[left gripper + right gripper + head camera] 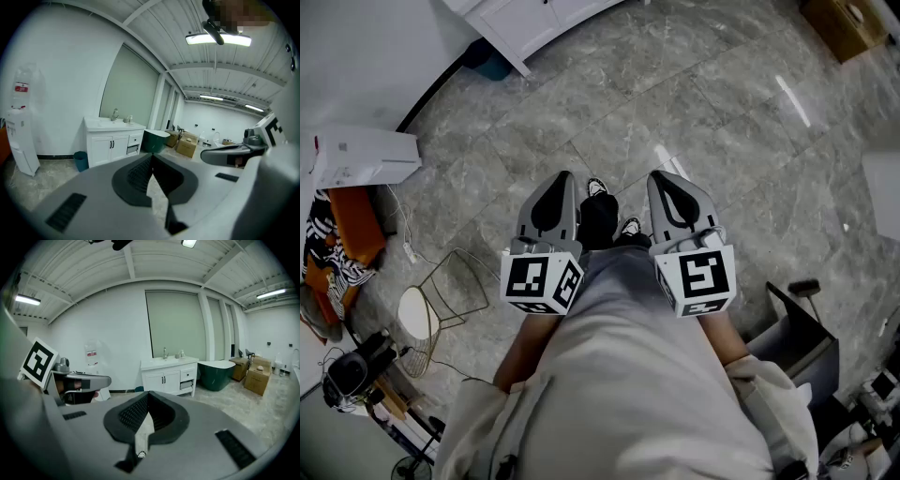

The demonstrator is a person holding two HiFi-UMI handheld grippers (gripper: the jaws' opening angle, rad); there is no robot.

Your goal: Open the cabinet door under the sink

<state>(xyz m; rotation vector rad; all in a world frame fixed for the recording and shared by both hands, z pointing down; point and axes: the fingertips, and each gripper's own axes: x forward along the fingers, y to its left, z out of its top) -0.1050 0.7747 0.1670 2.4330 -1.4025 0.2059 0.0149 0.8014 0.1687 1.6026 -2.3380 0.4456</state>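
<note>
Grippers first: left gripper (562, 178) and right gripper (662, 176) are both closed tip to tip with nothing held. They hang side by side in front of the person's waist, over the stone floor (722, 112). Sink cabinet (169, 377) stands well apart, centre of the right gripper view, against the white wall (112, 333). Its double doors (159, 381) look closed. Nothing done yet, I'd say: approach, grip and pull all remain.

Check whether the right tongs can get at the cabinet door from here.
Probably not yet: the right tongs are shut, and the cabinet door stands well off across the floor. Nothing seems to block the way; they would need carrying closer.
</note>
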